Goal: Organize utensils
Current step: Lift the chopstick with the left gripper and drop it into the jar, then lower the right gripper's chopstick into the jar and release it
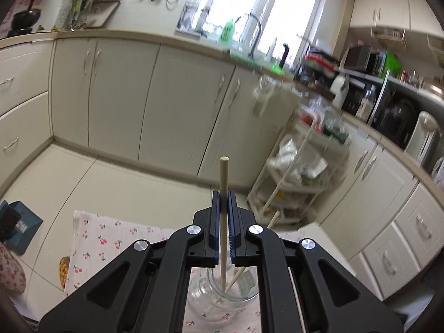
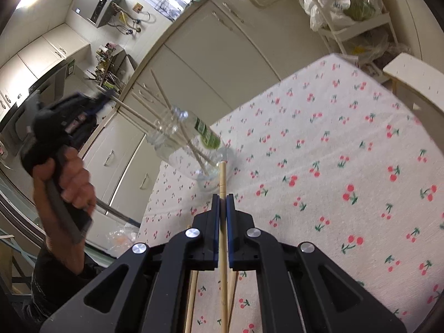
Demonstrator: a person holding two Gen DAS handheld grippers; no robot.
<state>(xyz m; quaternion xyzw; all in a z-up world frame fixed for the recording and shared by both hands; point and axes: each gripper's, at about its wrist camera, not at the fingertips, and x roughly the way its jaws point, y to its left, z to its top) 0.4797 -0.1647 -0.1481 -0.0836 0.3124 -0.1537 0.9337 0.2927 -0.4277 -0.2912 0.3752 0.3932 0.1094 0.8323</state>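
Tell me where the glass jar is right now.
In the right wrist view the glass jar stands on the cherry-print tablecloth near its far left edge, just beyond the right gripper; the left gripper lowers a chopstick into it.

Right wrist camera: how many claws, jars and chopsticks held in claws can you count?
Claws: 2, the left claw and the right claw
Glass jar: 1
Held chopsticks: 2, the left chopstick and the right chopstick
Total: 5
More sticks in the jar are too blurred to count.
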